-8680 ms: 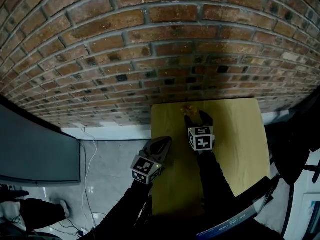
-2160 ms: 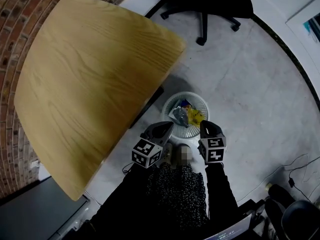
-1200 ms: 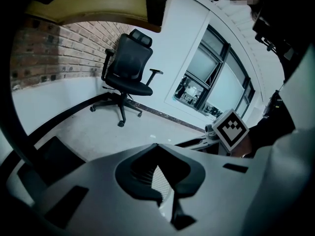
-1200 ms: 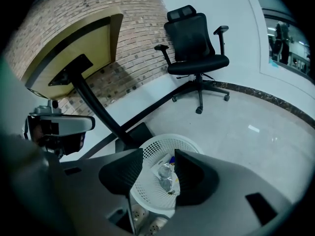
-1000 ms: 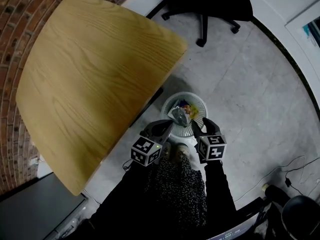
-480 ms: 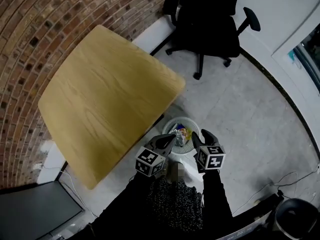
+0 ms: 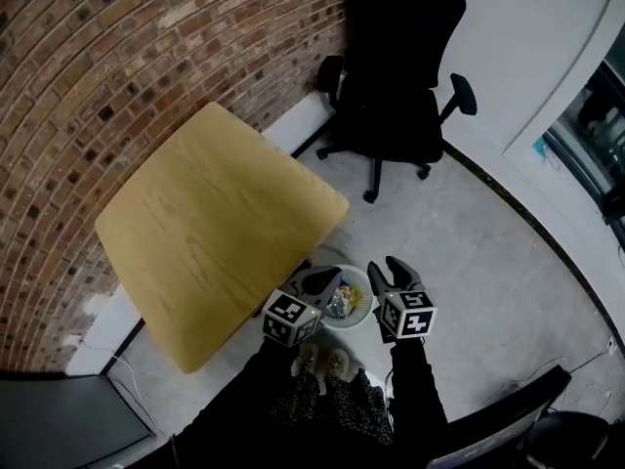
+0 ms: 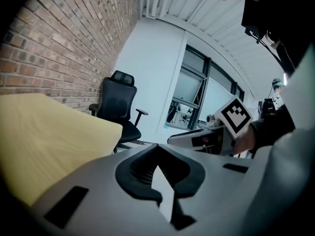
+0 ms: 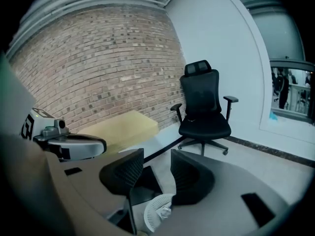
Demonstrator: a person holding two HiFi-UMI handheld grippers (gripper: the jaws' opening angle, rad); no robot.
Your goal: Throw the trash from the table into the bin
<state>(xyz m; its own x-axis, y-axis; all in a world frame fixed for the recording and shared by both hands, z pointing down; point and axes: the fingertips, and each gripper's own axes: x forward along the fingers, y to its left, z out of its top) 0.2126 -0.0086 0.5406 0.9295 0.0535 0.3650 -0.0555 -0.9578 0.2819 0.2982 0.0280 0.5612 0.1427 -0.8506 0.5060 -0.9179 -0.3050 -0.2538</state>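
Observation:
The white mesh bin (image 7: pixel 357 313) stands on the floor by the table's near corner, with wrappers (image 7: pixel 340 301) inside. My left gripper (image 7: pixel 330 281) hangs above the bin's left rim, its jaws shut on nothing. My right gripper (image 7: pixel 383 266) hangs above the right rim, open, with nothing between its pads. In the right gripper view the bin (image 9: pixel 156 213) shows far below through the gap of the right gripper (image 9: pixel 156 156). The left gripper (image 8: pixel 158 154) looks level across the room. The wooden table (image 7: pixel 215 223) top is bare.
A black office chair (image 7: pixel 395 76) stands beyond the table near the white wall. A brick wall (image 7: pixel 117 57) runs along the table's far side. A dark screen (image 7: pixel 59 423) sits at the lower left. My feet (image 7: pixel 324 362) stand just behind the bin.
Both grippers have risen from just over the bin, and the view has lifted, so bin and table look smaller. The table, which held trash earlier, is bare.

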